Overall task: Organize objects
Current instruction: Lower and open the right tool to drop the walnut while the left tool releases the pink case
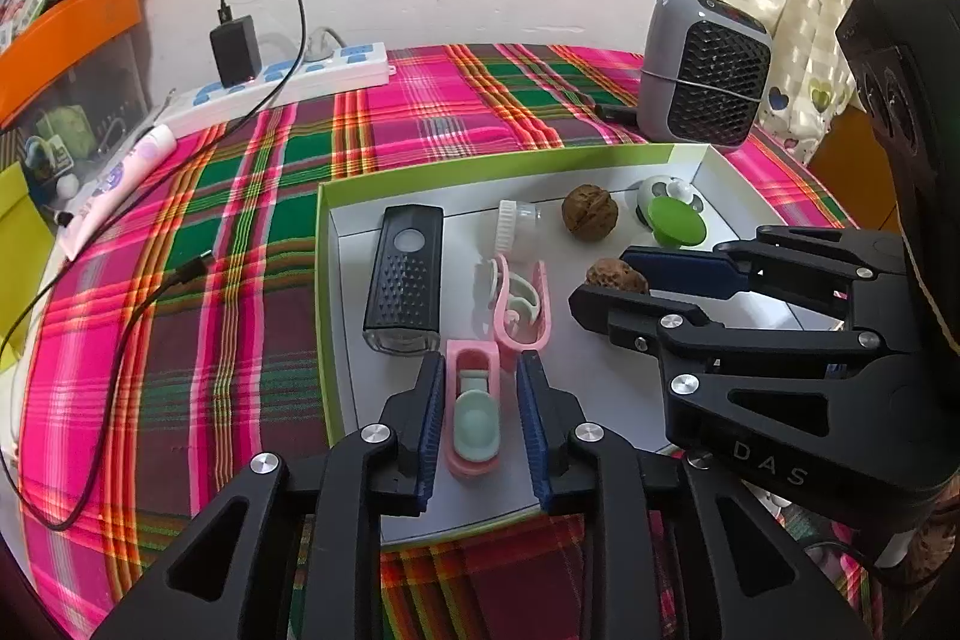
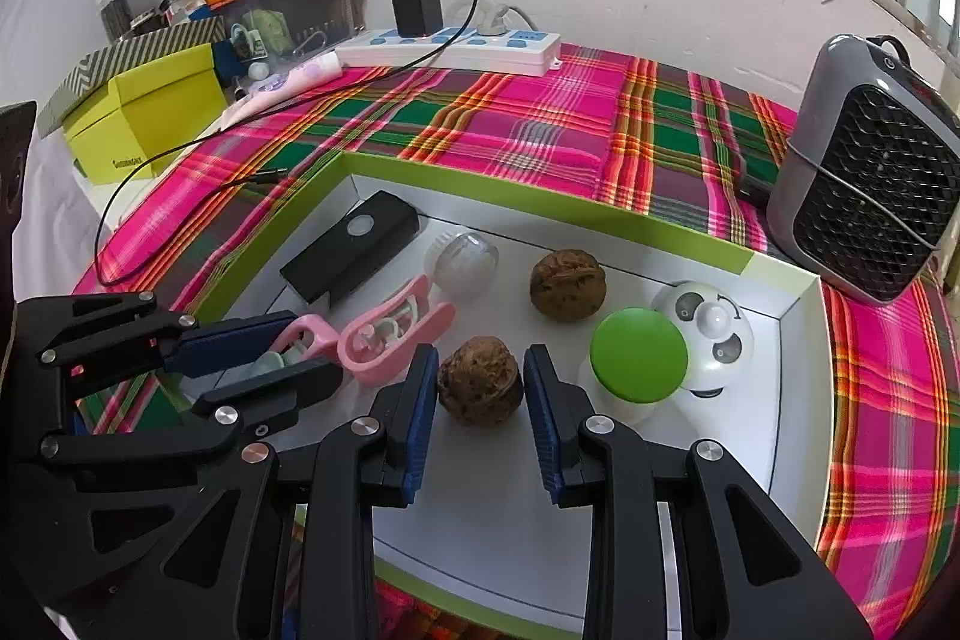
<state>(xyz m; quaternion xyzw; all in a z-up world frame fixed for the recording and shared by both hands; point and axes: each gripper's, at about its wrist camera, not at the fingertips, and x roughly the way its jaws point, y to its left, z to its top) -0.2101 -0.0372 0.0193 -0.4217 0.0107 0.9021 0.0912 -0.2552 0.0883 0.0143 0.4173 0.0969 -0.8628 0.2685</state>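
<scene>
A white tray with a green rim (image 1: 327, 244) (image 2: 774, 262) lies on the plaid cloth. In it are a black flashlight (image 1: 405, 280) (image 2: 351, 247), a clear capped jar (image 1: 517, 220) (image 2: 462, 262), a pink clip (image 1: 522, 304) (image 2: 393, 334), a pink and teal holder (image 1: 474, 412) (image 2: 288, 349), two walnuts and a green-topped white toy (image 1: 669, 214) (image 2: 666, 346). My left gripper (image 1: 480, 370) (image 2: 264, 352) is open around the holder. My right gripper (image 2: 480, 370) (image 1: 612, 274) is open around the near walnut (image 2: 478, 388) (image 1: 618, 275). The far walnut (image 1: 589, 210) (image 2: 567, 284) lies free.
A grey fan heater (image 1: 708, 88) (image 2: 870, 184) stands at the tray's far right corner. A white power strip with a black charger (image 1: 288, 79) (image 2: 450, 43) lies by the wall; its cable (image 1: 120, 328) (image 2: 180, 172) trails left. A yellow-green box (image 2: 144, 118) sits far left.
</scene>
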